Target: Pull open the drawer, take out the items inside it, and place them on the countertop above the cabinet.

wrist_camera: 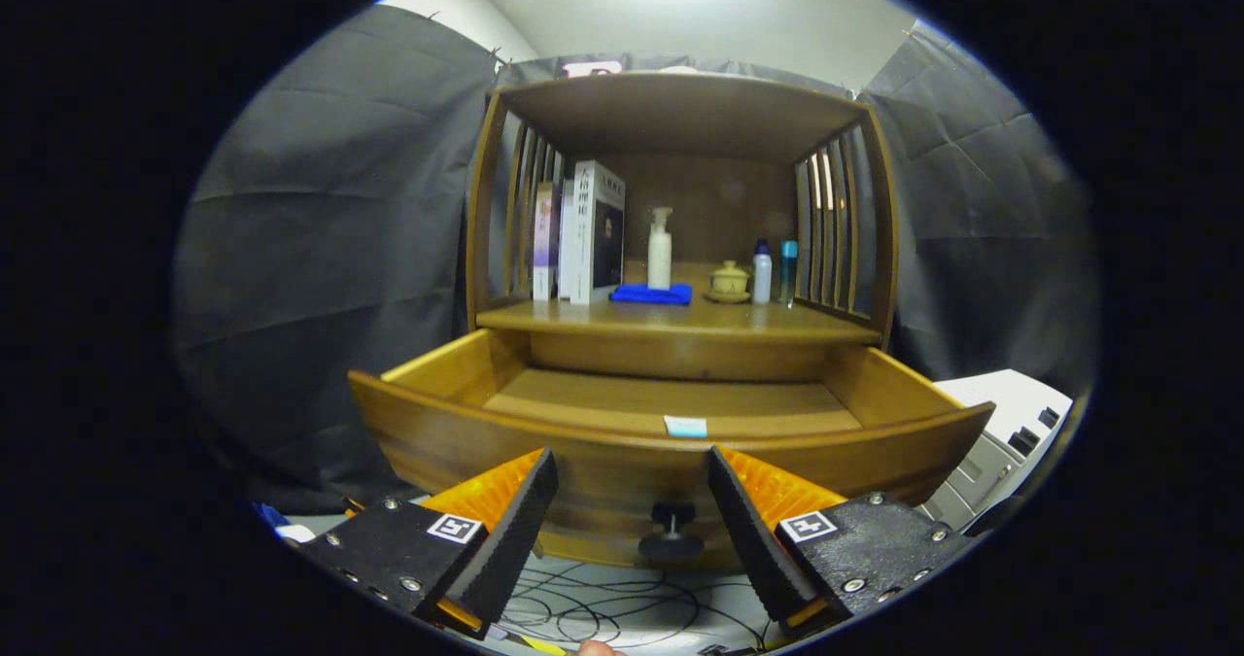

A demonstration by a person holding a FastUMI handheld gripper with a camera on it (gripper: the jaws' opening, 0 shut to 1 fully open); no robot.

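The wooden cabinet's drawer (671,447) stands pulled out toward me. Inside it, close to the front wall, lies a small flat pale blue and white item (685,427). The drawer's dark round knob (672,532) sits low on its front, between and just ahead of my fingertips. My gripper (633,476) is open, held in front of the drawer front, with nothing between the fingers. Above the drawer is the countertop (680,319), a wooden shelf surface. On it rests a folded blue cloth (651,293).
On the countertop stand several books (583,233) at the left, a white pump bottle (660,248), a small lidded tea bowl (729,280) and two small bottles (774,272). A white appliance (1001,437) sits right of the drawer. Cables (622,607) lie on the surface below.
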